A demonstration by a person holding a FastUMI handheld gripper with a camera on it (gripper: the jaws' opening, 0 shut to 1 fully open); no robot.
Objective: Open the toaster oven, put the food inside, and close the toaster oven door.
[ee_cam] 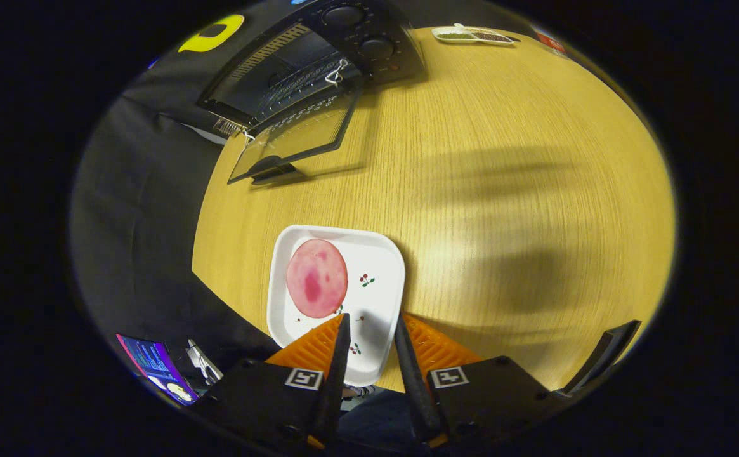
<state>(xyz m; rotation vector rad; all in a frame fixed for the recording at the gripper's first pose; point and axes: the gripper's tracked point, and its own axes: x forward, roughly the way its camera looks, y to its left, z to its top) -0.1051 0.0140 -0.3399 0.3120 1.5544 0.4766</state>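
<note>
Gripper view: my gripper (pixel 371 325) hovers over near edge of white plate (pixel 337 298), fingers slightly parted, holding nothing. Pink round food slice (pixel 316 278) lies on plate, just ahead of fingers. Toaster oven (pixel 318 63) far beyond on wooden table (pixel 502 190), door (pixel 293 136) dropped open.

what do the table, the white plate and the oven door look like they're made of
Table: looks like wood or wood-look laminate, with fine grain lines and a soft sheen. Plate: seems glazed ceramic or melamine; smooth, white, cherry prints. Toaster oven door: apparently clear glass in a dark frame. The gripper hangs open over the plate.
</note>
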